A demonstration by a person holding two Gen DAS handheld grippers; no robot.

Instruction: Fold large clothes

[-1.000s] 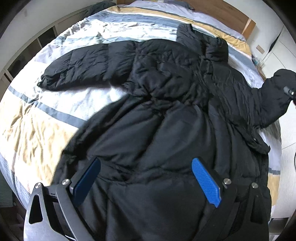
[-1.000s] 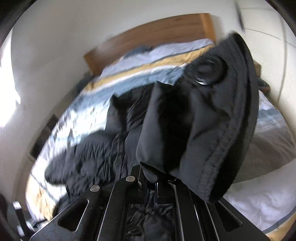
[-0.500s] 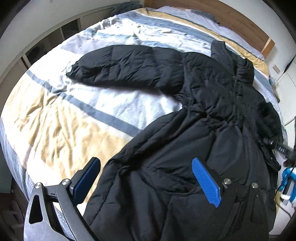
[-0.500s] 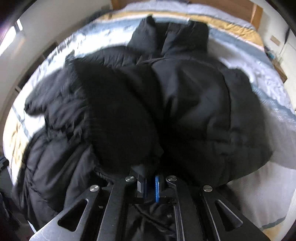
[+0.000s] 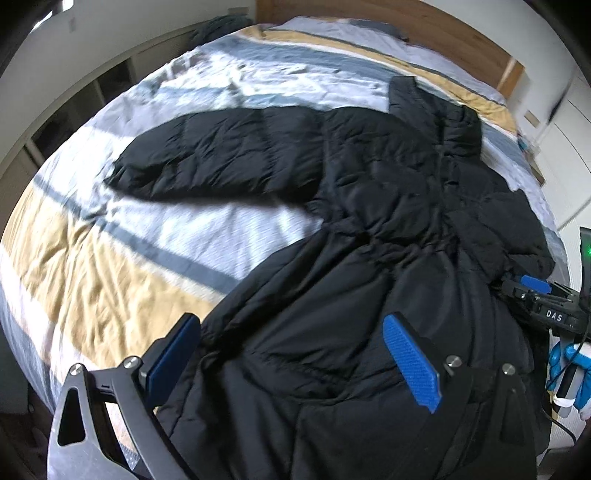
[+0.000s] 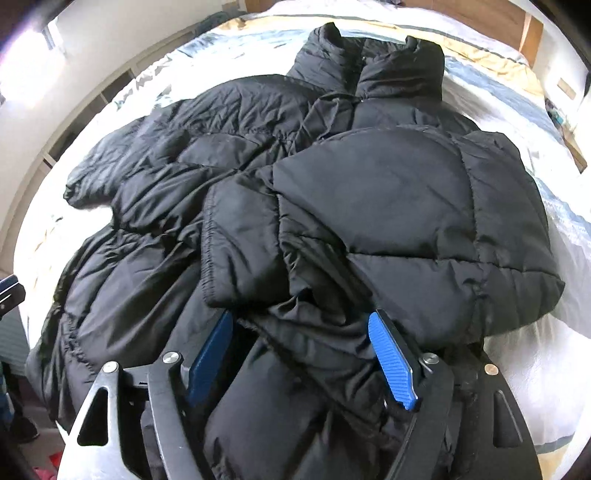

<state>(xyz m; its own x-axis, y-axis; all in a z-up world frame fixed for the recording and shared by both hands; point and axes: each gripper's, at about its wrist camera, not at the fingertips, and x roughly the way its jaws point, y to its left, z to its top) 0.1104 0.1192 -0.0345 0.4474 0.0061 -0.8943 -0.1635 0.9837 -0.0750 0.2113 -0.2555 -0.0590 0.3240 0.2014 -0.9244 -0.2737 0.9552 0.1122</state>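
A long black puffer coat (image 5: 369, 229) lies face up on the bed, collar toward the headboard. Its left sleeve (image 5: 207, 162) stretches out flat to the left. Its right sleeve (image 6: 388, 221) lies folded across the chest. My left gripper (image 5: 291, 354) is open and empty above the coat's lower skirt. My right gripper (image 6: 299, 350) is open just behind the folded sleeve's cuff (image 6: 236, 251), with coat fabric between the pads but not pinched. The right gripper also shows at the right edge of the left wrist view (image 5: 535, 291).
The bed has a striped white, grey and yellow cover (image 5: 110, 251) and a wooden headboard (image 5: 424, 26). Low shelving (image 5: 74, 118) runs along the left wall. A white cabinet (image 5: 565, 147) stands at the right. A blue-gloved hand (image 5: 569, 362) shows at the right edge.
My right gripper carried the right sleeve over onto the coat's chest, then opened and let it go. My left gripper swung leftward, still open.
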